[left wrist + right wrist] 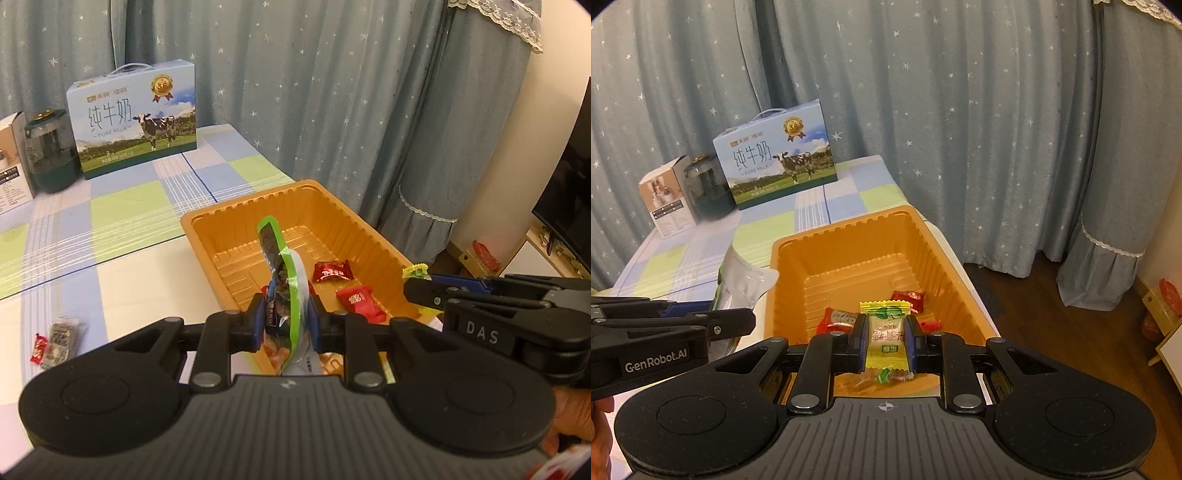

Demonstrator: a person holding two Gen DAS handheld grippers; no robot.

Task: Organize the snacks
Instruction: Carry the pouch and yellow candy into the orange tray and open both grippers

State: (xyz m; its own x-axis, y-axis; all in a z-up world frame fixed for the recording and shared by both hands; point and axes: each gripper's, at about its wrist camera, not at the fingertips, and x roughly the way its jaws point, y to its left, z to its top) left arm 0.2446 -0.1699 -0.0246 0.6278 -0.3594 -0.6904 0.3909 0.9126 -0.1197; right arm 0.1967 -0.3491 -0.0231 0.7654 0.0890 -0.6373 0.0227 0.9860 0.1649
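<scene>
Both tongs clamped: left tongs grip green-edged packet, right tongs yellow candy.

left wrist: we look down along the fingers, close over the orange tray, table running to upper left | right wrist: same downward tilt, close above the tray's near end | shared: tray, milk box, starred curtain

One orange tray, one milk box, one dark jar and two red candies in the tray are counted.
</scene>
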